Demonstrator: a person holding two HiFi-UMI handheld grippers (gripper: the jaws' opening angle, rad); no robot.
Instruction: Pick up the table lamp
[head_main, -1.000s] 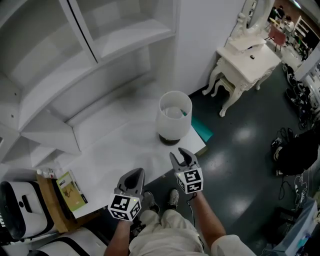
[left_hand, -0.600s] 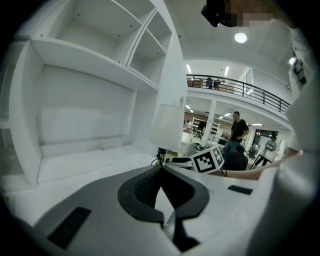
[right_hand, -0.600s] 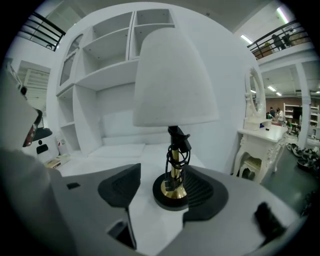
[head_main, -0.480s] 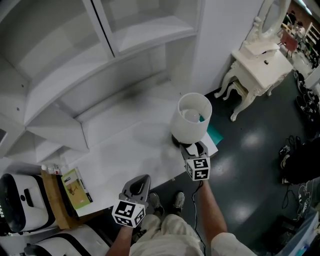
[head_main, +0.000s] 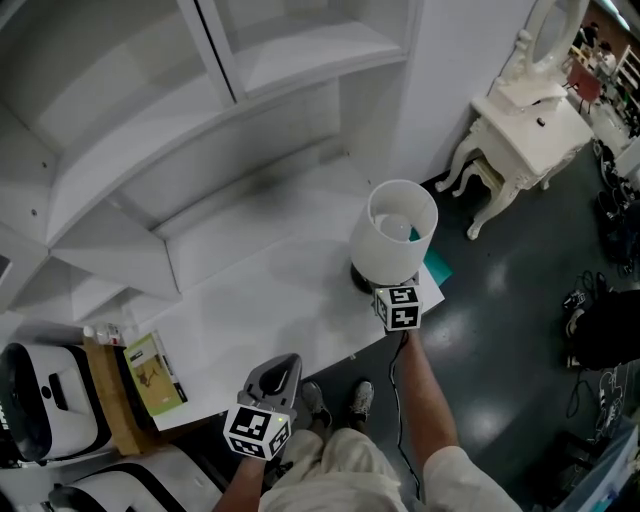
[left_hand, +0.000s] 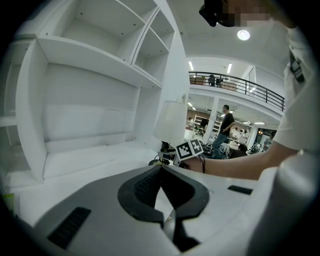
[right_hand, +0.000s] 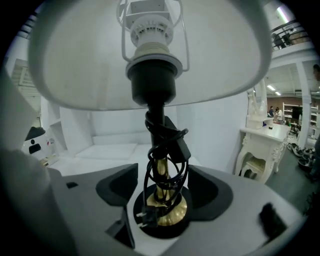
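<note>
The table lamp (head_main: 400, 232) has a white drum shade and stands on a black base at the right end of the white desk (head_main: 250, 290). From below the shade I see its brass stem (right_hand: 161, 172) wrapped in a black cord, with the plug (right_hand: 145, 216) lying on the base. My right gripper (head_main: 388, 290) is at the base; its jaws are opening, one on each side of the stem (right_hand: 162, 186), and neither pad touches it. My left gripper (head_main: 272, 382) hangs off the desk's front edge, shut and empty (left_hand: 160, 168). The lamp's shade (left_hand: 170, 122) shows far ahead of it.
A white shelf unit (head_main: 150, 130) rises behind the desk. A green booklet (head_main: 150, 362) lies at the desk's left end, beside a white appliance (head_main: 40, 400). A teal object (head_main: 437, 268) sits behind the lamp. A white dressing table (head_main: 520, 120) stands on the dark floor to the right.
My right gripper has gone forward and down to the lamp's base, and its jaws have spread round the stem. The left gripper has hardly moved.
</note>
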